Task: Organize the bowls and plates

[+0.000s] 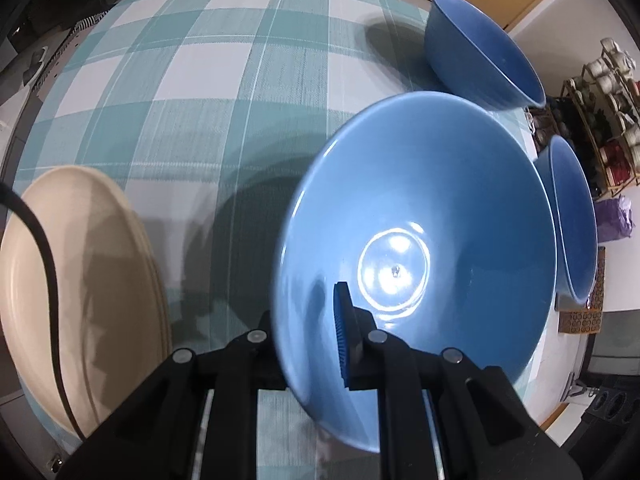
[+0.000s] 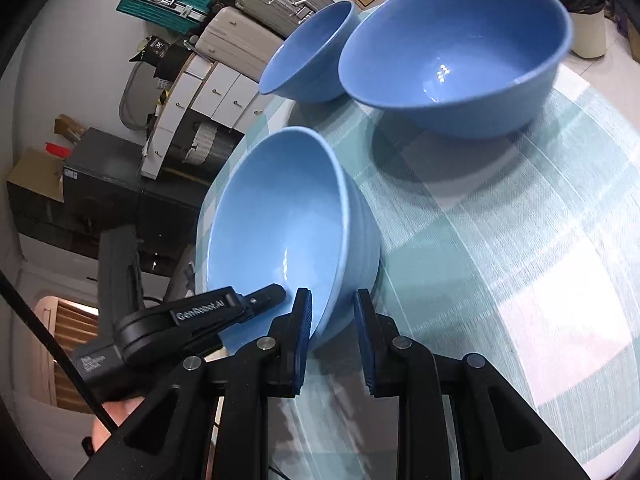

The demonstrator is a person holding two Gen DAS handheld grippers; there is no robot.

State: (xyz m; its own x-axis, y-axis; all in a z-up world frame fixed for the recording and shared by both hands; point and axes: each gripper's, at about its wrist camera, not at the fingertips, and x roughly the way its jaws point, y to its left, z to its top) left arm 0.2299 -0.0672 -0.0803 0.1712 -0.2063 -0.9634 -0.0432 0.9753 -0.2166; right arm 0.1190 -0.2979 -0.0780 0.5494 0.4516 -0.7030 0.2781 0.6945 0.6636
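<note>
My left gripper [image 1: 308, 336] is shut on the near rim of a light blue bowl [image 1: 416, 224], held tilted above the checked tablecloth; one blue pad [image 1: 342, 340] shows inside the bowl. The same bowl [image 2: 276, 232] shows in the right wrist view, with the left gripper's black body [image 2: 192, 320] at its rim. My right gripper [image 2: 332, 344] is open, its fingers either side of that bowl's near rim. Two darker blue bowls [image 1: 480, 52] [image 1: 572, 220] stand beyond; they also show in the right wrist view [image 2: 460, 52] [image 2: 312, 48]. A stack of cream plates [image 1: 80, 292] lies at the left.
The table [image 1: 208, 80] has a teal and white checked cloth. Suitcases [image 2: 168, 0] and white cabinets [image 2: 224, 88] stand past the table's edge. A shelf of shoes [image 1: 600, 120] stands at the right.
</note>
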